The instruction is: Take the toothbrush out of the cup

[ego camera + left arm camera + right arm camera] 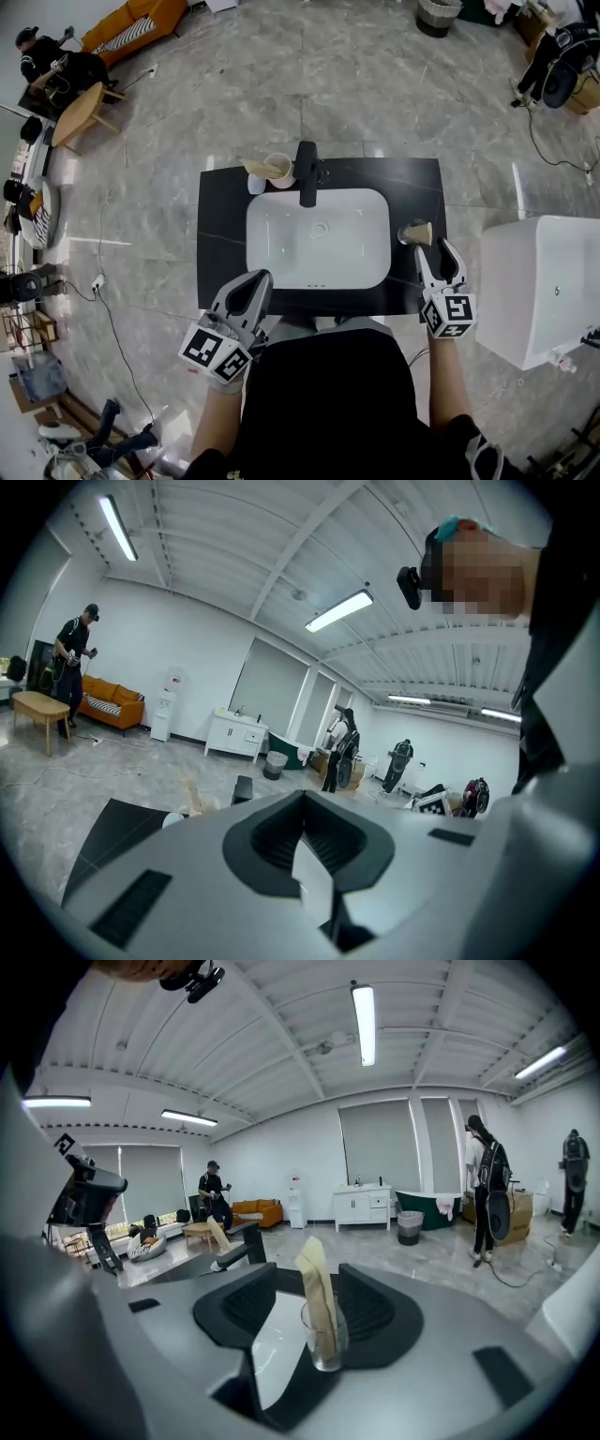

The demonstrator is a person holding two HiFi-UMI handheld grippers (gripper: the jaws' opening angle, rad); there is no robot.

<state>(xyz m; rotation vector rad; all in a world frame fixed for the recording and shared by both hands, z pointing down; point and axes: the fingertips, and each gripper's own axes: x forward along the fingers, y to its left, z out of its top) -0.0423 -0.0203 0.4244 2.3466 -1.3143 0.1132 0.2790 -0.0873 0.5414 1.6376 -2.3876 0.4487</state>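
A clear glass cup stands on the right side of the black counter with a tan wrapped toothbrush leaning out of it. My right gripper is just in front of it, open. In the right gripper view the cup and toothbrush stand between the two fingers, and the pads do not press on them. My left gripper is shut and empty over the counter's front edge, left of the sink; in its own view the left gripper shows its jaws together.
A white sink fills the counter's middle, with a black faucet behind it. A second cup holding a tan item stands at the back left. A white tub sits to the right. People stand far off in the room.
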